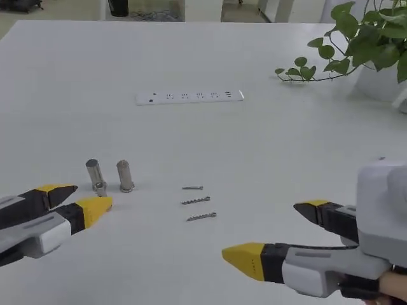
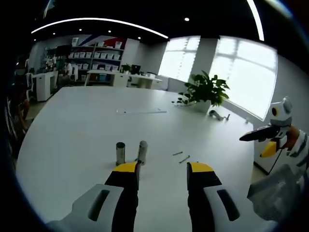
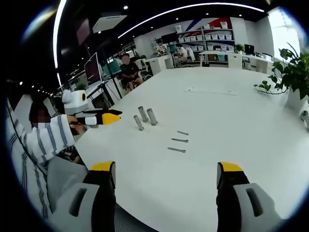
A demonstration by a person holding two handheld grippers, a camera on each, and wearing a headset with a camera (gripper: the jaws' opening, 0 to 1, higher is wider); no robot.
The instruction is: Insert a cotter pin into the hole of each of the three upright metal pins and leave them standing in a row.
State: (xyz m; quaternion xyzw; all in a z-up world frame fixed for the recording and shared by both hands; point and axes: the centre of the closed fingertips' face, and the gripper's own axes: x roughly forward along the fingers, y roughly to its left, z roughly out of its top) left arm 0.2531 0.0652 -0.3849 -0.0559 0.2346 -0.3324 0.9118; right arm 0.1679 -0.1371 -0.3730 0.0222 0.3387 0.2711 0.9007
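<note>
Three metal pins stand on the white table [image 1: 191, 140] at the left: one [image 1: 93, 171], one [image 1: 125, 176], and a third [image 1: 100, 188] just in front of them. My left gripper [image 1: 93, 195] is open, and its yellow tips are beside that third pin. Three cotter pins [image 1: 193, 188] [image 1: 195, 201] [image 1: 201, 216] lie flat in a column to the right of the pins. My right gripper [image 1: 259, 230] is open, low at the front right, with nothing in it. The right gripper view shows the pins [image 3: 152, 116] and cotter pins [image 3: 179, 140] ahead of the right gripper [image 3: 166, 167]. Two pins [image 2: 120, 153] [image 2: 142, 151] show just past the left gripper [image 2: 163, 169].
A white power strip [image 1: 189, 96] lies further back on the table. A potted plant [image 1: 356, 44] trails leaves at the back right corner. People sit at desks [image 3: 128, 67] beyond the table's far side.
</note>
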